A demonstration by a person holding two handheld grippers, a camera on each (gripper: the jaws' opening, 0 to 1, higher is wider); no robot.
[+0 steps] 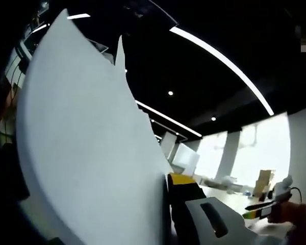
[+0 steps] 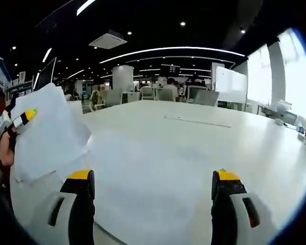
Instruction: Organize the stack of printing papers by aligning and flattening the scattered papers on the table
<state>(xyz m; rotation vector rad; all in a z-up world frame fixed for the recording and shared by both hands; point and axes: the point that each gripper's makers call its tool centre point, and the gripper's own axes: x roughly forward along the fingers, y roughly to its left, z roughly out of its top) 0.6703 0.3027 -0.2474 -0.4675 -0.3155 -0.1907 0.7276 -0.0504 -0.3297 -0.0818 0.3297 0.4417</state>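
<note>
In the left gripper view a stack of white printing papers (image 1: 86, 148) stands lifted on edge. My left gripper (image 1: 168, 186) is shut on its lower edge; one yellow-tipped jaw shows and the other is hidden behind the sheets. The right gripper view shows this held stack (image 2: 46, 135) at the left, above the white table (image 2: 219, 138), with the left gripper (image 2: 24, 117) and a hand on it. More white paper (image 2: 143, 168) lies flat on the table in front of my right gripper (image 2: 153, 178), which is open with wide-set jaws and nothing between them. The right gripper (image 1: 257, 210) also shows low at the right.
A thin long strip (image 2: 196, 121) lies on the far part of the table. Office chairs (image 2: 166, 94), a whiteboard (image 2: 230, 84) and a pillar (image 2: 123, 77) stand beyond the far edge. Bright windows (image 2: 296, 76) line the right side. A cardboard box (image 1: 265, 179) stands in the background.
</note>
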